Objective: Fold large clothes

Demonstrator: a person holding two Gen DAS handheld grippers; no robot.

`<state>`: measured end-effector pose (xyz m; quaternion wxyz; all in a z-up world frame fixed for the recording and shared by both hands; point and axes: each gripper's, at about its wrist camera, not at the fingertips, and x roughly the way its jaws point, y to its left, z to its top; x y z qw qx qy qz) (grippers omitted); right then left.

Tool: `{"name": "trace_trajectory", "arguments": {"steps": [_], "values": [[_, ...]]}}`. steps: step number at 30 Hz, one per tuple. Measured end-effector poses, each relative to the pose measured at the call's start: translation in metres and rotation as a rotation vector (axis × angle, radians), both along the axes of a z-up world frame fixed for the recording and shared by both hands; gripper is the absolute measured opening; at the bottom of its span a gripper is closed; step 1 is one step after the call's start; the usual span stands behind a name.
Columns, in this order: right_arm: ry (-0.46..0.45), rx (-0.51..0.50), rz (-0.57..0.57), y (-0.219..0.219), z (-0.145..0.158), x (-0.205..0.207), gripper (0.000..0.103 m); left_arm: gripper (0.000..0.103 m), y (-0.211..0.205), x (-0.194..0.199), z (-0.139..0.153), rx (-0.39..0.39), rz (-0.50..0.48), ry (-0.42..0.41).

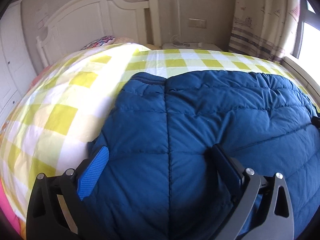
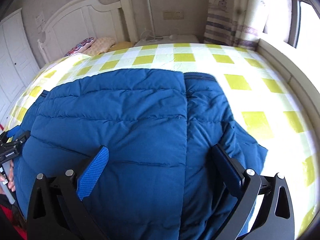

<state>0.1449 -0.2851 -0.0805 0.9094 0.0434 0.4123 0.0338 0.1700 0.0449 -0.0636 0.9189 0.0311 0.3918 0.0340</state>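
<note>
- Nearest the lens in the left wrist view, our left claw (image 1: pixel 160 158) stood with its jaws wide apart, straddling the blue padded jacket (image 1: pixel 200 130) at the bottom centre of the frame, clamped on nothing we could see.
- Our right claw (image 2: pixel 160 158) was likewise spread apart at the bottom centre of its own view, over the same jacket (image 2: pixel 120 130).
- The jacket filled the lower half of both frames, lying on the bed with the yellow checked sheet (image 1: pixel 60 104); its central seam ran straight away from each claw toward the top of the frame.
- The garment's long axis seemed to us to run across the frames, left to right, so each claw sat near one end, neither clearly nearer.
- Farthest back, at upper left, stood the white headboard (image 2: pixel 84 14).
</note>
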Motion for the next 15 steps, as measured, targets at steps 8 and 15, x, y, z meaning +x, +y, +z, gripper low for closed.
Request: {"name": "trace_trajectory", "arguments": {"steps": [8, 15], "values": [[-0.075, -0.172, 0.337, 0.1, 0.016, -0.06, 0.098, 0.101, -0.087, -0.058, 0.026, 0.038, -0.208, -0.078], [-0.082, -0.203, 0.321, 0.112, -0.016, -0.064, 0.099, 0.101, -0.1, -0.043, -0.012, 0.048, -0.23, -0.011]]}}
